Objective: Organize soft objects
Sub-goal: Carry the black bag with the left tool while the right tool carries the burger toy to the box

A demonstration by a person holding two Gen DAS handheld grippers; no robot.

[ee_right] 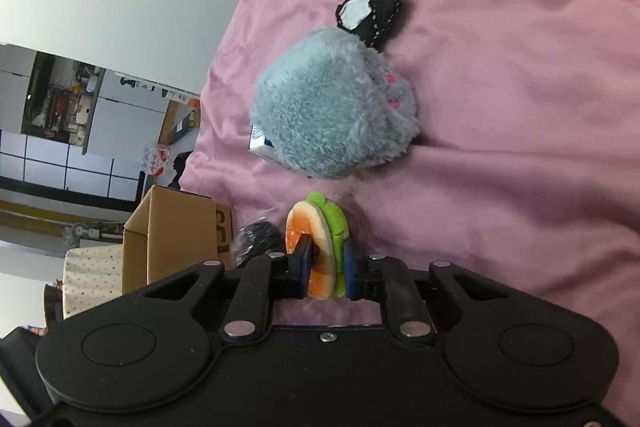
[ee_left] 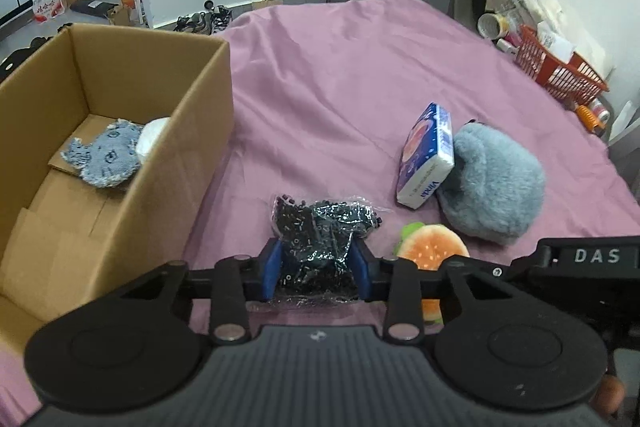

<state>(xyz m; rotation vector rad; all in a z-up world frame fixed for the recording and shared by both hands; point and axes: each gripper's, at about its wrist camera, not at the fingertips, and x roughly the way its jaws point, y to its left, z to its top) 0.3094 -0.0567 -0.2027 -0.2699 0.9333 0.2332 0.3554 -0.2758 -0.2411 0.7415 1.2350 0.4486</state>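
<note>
Pink bedsheet (ee_left: 340,75) under everything. Our left gripper (ee_left: 316,267) pinches a bag of black beads (ee_left: 320,227) beside the cardboard box (ee_left: 192,131); right gripper (ee_right: 326,267) clamps the plush burger (ee_right: 320,239) edge-on, standing on its rim.

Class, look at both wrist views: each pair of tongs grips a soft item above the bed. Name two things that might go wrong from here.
1. The left tongs pinch a thin, crinkly bag of black beads; it may slip or tear before reaching the cardboard box.
2. The right tongs hold the squashy burger toy by one edge, so it could twist out. Both loads sit close together and might collide.
</note>
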